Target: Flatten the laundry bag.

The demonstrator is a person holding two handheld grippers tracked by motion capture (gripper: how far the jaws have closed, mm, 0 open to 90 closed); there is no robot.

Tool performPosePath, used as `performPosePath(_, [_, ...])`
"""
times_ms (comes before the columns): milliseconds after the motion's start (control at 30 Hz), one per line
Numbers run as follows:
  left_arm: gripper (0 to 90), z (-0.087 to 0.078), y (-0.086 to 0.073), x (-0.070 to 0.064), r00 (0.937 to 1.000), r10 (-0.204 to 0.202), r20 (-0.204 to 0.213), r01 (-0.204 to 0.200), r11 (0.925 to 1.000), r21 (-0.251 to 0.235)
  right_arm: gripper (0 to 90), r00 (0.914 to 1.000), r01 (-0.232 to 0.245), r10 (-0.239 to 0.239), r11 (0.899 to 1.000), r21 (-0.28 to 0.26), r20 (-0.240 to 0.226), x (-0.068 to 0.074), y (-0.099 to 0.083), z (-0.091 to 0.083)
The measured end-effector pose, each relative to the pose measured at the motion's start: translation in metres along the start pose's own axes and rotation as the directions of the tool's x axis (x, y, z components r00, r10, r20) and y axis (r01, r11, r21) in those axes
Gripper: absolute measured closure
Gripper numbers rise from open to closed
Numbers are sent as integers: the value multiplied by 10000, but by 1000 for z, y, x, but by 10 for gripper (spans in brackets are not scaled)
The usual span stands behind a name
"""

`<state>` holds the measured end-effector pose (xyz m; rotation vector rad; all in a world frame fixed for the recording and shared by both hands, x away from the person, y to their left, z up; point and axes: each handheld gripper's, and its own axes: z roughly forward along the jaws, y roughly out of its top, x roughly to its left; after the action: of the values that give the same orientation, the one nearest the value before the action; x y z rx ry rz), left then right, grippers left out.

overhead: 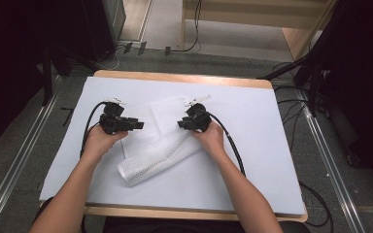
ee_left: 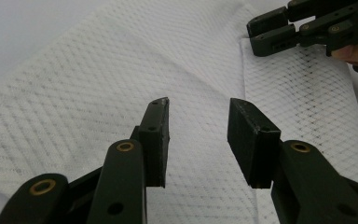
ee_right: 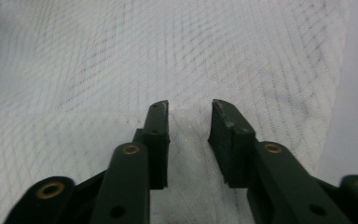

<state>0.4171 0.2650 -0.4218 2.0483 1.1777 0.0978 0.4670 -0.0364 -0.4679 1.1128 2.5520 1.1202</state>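
We log a white mesh cloth [overhead: 158, 141] lying partly folded on the white table cover [overhead: 252, 160], with a rolled edge on the side nearest the person. The left gripper [overhead: 138, 125] is held over the cloth's left part; in the left gripper view [ee_left: 198, 140] its jaws stand apart with bare mesh showing through the gap, gripping nothing. The right gripper [overhead: 180, 124] sits over the cloth's right part, facing the left one, the two near each other but apart. In the right gripper view [ee_right: 189, 140] its jaws are also spread, released, and the mesh lies directly ahead and beneath them. The right gripper [ee_left: 270, 32] appears beyond the left jaws, above a folded cloth edge.
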Motion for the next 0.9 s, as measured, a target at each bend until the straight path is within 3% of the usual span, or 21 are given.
performPosePath(167, [594,-1,-2,1,10000,-74,-54,74,10000,31,893,9991,319,-314,9994,-159,277,6,-5,0])
performPosePath(267, [594,-1,-2,2,10000,-68,-52,68,10000,68,900,9999,139,-139,9997,-204,-7,3,-5,0])
performPosePath(300, [593,0,-2,2,9999,-99,-54,100,9999,61,900,9994,-277,275,9996,-104,-190,1,-5,-1])
performPosePath(400, [593,-1,-3,3,9999,-102,-13,102,9999,33,900,9987,-425,427,9991,90,-288,0,-3,-2])
performPosePath(467, [593,-2,-3,3,9999,-138,-25,137,9999,-19,900,9953,-682,687,9976,104,-689,-1,-2,-14])
performPosePath(733, [592,-3,-4,4,9998,-207,-70,206,9998,-72,900,9940,-267,213,9984,-492,-1072,14,-4,-62])
performPosePath(900, [589,-4,-4,5,9997,-229,-58,228,9997,-113,900,9914,-324,217,9962,-810,-1294,20,-15,-85])
